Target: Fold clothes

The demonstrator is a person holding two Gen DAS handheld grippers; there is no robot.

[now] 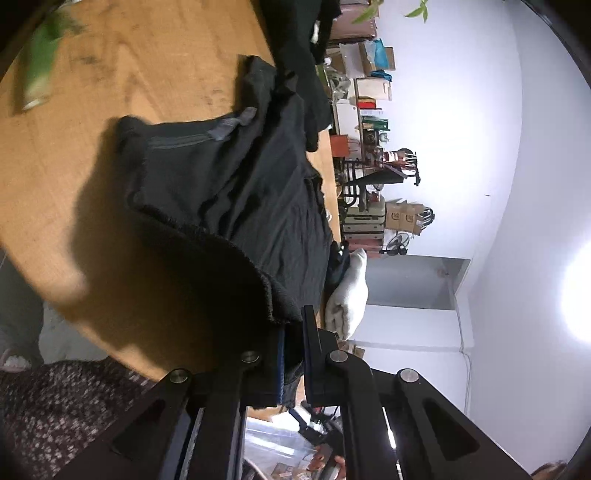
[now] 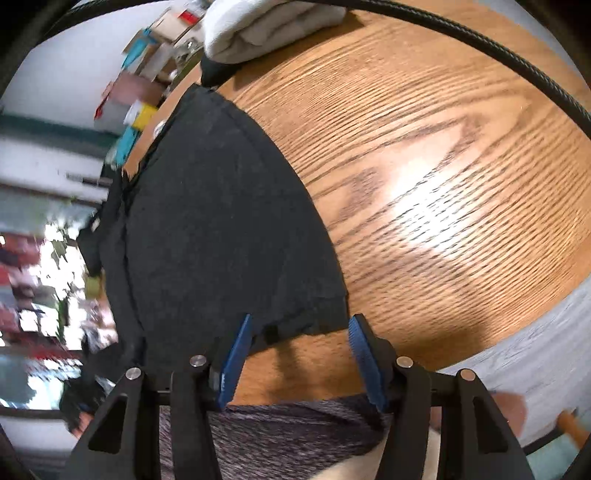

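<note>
Two tongs work: the left gripper point(image 1: 291, 354) pinches the black shirt point(image 1: 236, 192) lying on the table point(image 2: 424, 155); the right gripper point(image 2: 299, 332) gapes empty. One-corner lifting may bunch it.

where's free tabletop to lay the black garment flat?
Widest bare patch: the wooden table right of the black garment in the right wrist view, bordered by the folded white cloth and the table edge. Another bare strip lies between the garment and the plant. Crowded: the far edge, with more dark clothes.
</note>
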